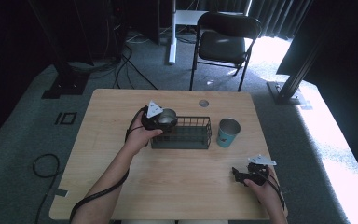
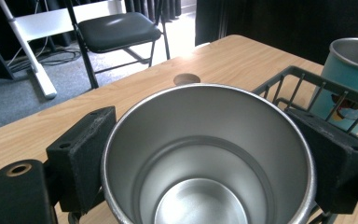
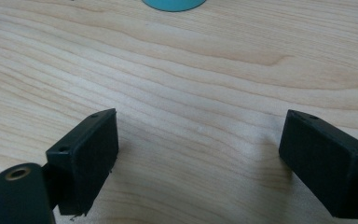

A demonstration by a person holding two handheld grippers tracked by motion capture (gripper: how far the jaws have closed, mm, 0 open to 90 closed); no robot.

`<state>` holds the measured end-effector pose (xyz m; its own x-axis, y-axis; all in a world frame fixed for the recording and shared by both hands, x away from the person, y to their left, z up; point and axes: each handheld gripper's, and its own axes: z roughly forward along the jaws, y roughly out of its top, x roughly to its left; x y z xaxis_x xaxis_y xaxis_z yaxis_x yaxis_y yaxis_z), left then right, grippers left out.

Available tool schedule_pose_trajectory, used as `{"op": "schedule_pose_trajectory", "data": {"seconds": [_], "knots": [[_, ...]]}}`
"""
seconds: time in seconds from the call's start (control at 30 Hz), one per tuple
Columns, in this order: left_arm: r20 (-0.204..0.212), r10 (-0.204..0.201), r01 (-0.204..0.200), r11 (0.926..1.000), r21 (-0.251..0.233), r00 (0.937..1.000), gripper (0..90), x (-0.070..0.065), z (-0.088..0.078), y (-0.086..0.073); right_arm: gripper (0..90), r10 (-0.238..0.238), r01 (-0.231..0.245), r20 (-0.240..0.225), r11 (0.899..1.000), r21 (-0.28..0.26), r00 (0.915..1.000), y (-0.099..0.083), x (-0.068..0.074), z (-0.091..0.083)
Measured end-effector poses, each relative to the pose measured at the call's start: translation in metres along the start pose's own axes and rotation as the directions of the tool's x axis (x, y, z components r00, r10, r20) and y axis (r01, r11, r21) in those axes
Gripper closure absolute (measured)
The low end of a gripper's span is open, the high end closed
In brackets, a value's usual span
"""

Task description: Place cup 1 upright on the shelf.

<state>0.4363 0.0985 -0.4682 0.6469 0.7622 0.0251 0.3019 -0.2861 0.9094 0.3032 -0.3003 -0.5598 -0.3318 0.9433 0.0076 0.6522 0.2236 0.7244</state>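
Note:
My left gripper (image 1: pixel 163 120) is shut on a steel cup (image 1: pixel 167 116), holding it over the left end of a dark wire basket (image 1: pixel 189 140) at mid-table. In the left gripper view the cup (image 2: pixel 205 154) sits upright and empty between the two black pads (image 2: pixel 81 156), with the basket's rim (image 2: pixel 307 79) just right of it. A teal cup (image 1: pixel 228 132) stands upright on the table to the right of the basket. My right gripper (image 1: pixel 237 174) rests low near the table's front right, open, with bare wood between its pads (image 3: pixel 86 154).
The wooden table (image 1: pixel 121 158) has a round cable hole (image 1: pixel 203 103) near its far edge. A black folding chair (image 1: pixel 223 44) and a white desk leg (image 1: pixel 172 32) stand beyond it. Cables trail over the grey carpet at left.

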Motion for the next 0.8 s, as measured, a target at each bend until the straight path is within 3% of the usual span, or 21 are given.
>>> {"op": "schedule_pose_trajectory", "data": {"seconds": [0.47, 0.63, 0.8], "knots": [[0.017, 0.056, -0.056, 0.9982, 0.020, 0.9983, 13.8, -0.007, 0.003, -0.011, 11.3, -0.001, 0.001, 0.000, 1.000, 0.000, 1.0000, 0.000, 0.000, 0.000], [0.021, 0.052, -0.053, 0.9977, 0.042, 0.9984, 9.6, -0.007, 0.003, -0.011, 11.3, 0.000, 0.000, 0.000, 1.000, 0.000, 1.0000, 0.000, 0.000, 0.000], [0.029, 0.057, -0.057, 0.9981, 0.022, 0.9980, 3.4, -0.007, -0.003, -0.007, 11.3, -0.001, 0.001, 0.000, 1.000, 0.000, 1.0000, 0.000, 0.000, 0.000]]}}
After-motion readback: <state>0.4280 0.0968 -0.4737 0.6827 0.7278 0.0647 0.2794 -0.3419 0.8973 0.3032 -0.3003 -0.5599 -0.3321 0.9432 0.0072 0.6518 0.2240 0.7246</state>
